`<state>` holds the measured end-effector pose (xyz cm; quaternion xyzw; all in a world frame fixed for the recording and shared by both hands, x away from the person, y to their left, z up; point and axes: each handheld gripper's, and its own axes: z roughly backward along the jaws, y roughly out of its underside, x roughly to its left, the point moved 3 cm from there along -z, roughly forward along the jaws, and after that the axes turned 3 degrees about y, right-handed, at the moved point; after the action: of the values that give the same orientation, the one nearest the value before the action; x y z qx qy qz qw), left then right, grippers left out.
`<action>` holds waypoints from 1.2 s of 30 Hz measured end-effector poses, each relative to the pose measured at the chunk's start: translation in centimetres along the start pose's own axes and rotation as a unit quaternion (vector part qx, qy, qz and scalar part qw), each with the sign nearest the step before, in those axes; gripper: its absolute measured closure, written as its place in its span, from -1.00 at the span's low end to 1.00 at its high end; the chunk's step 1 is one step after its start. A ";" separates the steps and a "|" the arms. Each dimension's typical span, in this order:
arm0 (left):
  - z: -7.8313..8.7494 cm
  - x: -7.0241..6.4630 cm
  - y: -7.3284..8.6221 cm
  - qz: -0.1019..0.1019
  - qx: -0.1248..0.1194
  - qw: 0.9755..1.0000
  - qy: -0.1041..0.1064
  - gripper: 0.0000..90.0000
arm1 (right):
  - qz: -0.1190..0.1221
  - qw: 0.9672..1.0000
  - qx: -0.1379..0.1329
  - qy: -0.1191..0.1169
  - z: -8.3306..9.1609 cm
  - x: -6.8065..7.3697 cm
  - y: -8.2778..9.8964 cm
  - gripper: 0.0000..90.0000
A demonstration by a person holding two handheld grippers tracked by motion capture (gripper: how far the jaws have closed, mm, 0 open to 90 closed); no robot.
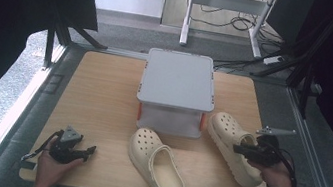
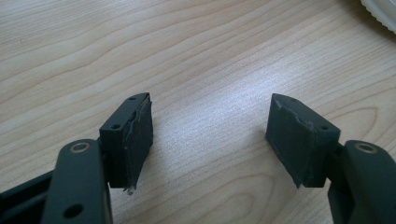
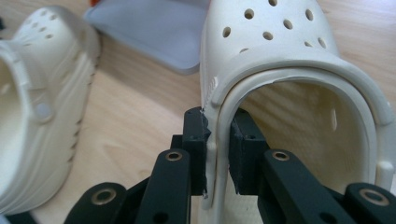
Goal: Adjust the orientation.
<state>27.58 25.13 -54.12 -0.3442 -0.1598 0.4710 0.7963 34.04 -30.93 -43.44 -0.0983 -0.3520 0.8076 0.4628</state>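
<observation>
Two cream clogs are on the wooden table (image 1: 103,93). One clog (image 1: 156,164) lies in the front middle, toe toward the box. The other clog (image 1: 232,144) is at the right, tilted, with my right gripper (image 1: 245,149) shut on its side wall. In the right gripper view the jaws pinch the wall of that clog (image 3: 299,70) at my right gripper (image 3: 218,154), and the other clog (image 3: 42,93) lies to the left. My left gripper (image 1: 89,151) rests at the front left, and its jaws stand open over bare wood at my left gripper (image 2: 210,140).
A grey lidded box (image 1: 177,87) with orange latches stands at the table's middle back, its edge (image 3: 149,32) close to the held clog. Black metal framing runs along both sides. A white stand and cables sit on the floor beyond.
</observation>
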 end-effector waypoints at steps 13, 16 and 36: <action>0.0 0.0 0.0 0.001 -0.001 1.000 -0.001 -0.29 | 0.026 0.999 -0.007 -0.044 -0.1 4.5 2.4 0.75; 0.0 0.0 0.0 0.001 -0.001 1.000 0.000 -0.29 | 0.033 0.998 -0.005 -0.047 -0.5 5.3 2.4 0.75; 0.0 0.0 0.0 0.000 -0.001 1.000 0.001 -0.29 | 0.083 0.995 0.007 -0.061 -3.7 11.2 0.1 0.74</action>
<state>27.59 25.12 -54.14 -0.3453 -0.1600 0.4703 0.7962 29.58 -20.05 -44.32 -0.0744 -0.3642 0.8502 0.3729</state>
